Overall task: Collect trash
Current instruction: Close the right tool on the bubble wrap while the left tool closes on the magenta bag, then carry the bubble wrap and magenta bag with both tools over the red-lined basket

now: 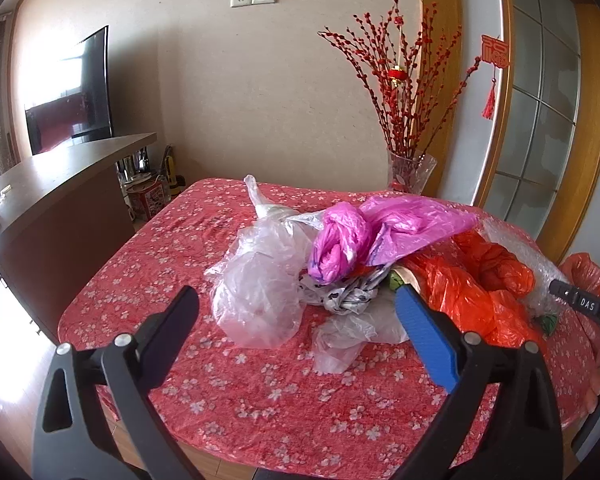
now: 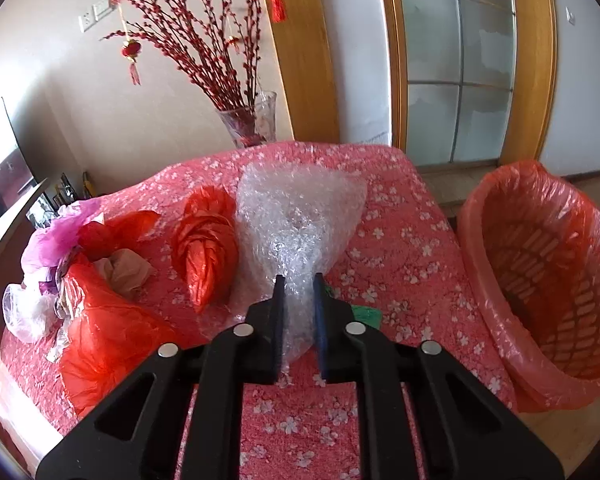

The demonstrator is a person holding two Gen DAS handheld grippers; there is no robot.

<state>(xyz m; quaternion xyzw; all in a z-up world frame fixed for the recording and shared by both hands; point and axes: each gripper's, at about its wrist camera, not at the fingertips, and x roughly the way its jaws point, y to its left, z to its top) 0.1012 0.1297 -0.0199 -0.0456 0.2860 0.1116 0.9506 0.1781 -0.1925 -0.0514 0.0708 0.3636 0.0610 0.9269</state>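
Note:
Plastic trash lies piled on a table with a red flowered cloth (image 1: pixel 228 380). My left gripper (image 1: pixel 296 304) is open, its fingers either side of a clear plastic bag (image 1: pixel 256 292), with a pink bag (image 1: pixel 340 240) and orange bags (image 1: pixel 468 292) behind. My right gripper (image 2: pixel 298 284) is shut on a sheet of bubble wrap (image 2: pixel 300 212) that lies on the cloth (image 2: pixel 400 240). A crumpled orange bag (image 2: pixel 206 244) lies left of it. A basket lined with an orange bag (image 2: pixel 548 280) stands right of the table.
A glass vase of red branches (image 1: pixel 410 172) stands at the table's far edge, also in the right wrist view (image 2: pixel 252 120). A brown counter (image 1: pixel 60 184) is left of the table. A glass door with a wooden frame (image 2: pixel 460 60) is behind.

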